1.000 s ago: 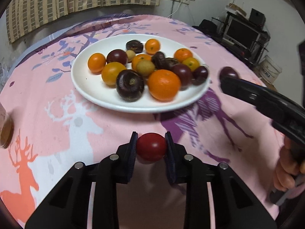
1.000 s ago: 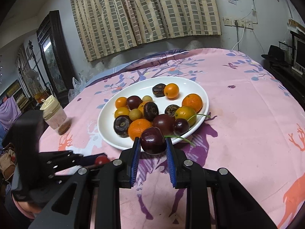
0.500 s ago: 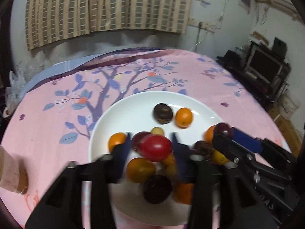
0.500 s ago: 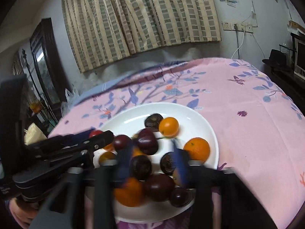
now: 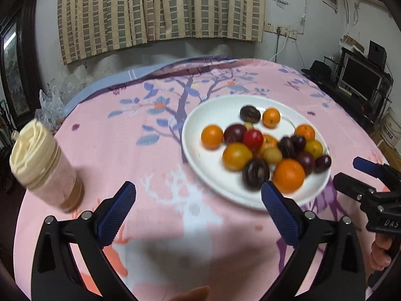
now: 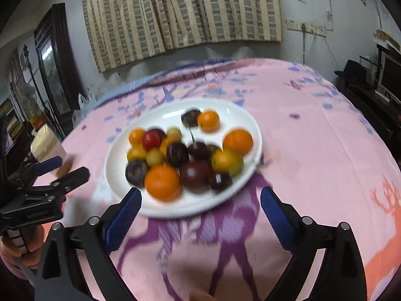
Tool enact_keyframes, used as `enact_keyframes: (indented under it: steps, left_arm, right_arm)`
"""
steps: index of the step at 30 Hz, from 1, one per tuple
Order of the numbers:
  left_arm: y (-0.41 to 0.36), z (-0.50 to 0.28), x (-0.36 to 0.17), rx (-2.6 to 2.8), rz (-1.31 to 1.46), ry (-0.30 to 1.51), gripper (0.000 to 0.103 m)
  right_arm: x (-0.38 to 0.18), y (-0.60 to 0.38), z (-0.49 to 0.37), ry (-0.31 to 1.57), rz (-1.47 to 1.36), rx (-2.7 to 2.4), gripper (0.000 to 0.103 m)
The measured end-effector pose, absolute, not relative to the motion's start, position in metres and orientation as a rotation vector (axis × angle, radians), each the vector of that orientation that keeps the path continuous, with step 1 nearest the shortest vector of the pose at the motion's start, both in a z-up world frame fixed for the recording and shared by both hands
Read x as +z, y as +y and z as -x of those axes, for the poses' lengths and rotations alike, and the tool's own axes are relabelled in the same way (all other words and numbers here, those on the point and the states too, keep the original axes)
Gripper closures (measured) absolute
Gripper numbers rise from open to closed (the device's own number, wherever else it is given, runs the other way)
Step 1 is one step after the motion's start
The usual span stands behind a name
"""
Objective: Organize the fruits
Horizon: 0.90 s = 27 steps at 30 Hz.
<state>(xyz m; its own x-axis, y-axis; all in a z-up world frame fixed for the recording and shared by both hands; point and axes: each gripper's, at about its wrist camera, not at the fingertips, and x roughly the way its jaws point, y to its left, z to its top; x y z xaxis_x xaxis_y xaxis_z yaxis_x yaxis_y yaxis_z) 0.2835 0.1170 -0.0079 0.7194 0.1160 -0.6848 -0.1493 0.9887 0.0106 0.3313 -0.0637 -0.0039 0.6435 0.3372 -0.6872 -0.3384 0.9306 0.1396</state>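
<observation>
Both grippers are seen with fingers spread wide, having just been opening; nothing is held between them. The left gripper [image 5: 198,195] and right gripper [image 6: 200,200] are held near the white plate [image 6: 120,183]. The red fruit [image 5: 253,138] and dark cherry [image 6: 198,150] lie in the plate's pile on the pink tabletop [image 5: 150,150].

The only lettering that can be read is "DAS", in pale capitals on the black body of the right hand-held gripper [image 5: 361,175], seen at the right edge of the left wrist view; the word is cut off there by the frame. A cardboard box [image 5: 389,135] by the far wall bears dark printing, too small and blurred to read.
</observation>
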Motion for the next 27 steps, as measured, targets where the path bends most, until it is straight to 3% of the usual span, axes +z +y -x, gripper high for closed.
enact_keyframes:
  steps: [27]
  left_arm:
    - [0.102, -0.250, -0.015, 0.105, 0.015, 0.740, 0.005]
  right_arm:
    - [-0.021, -0.074, -0.291, 0.770, 0.089, 0.323, 0.006]
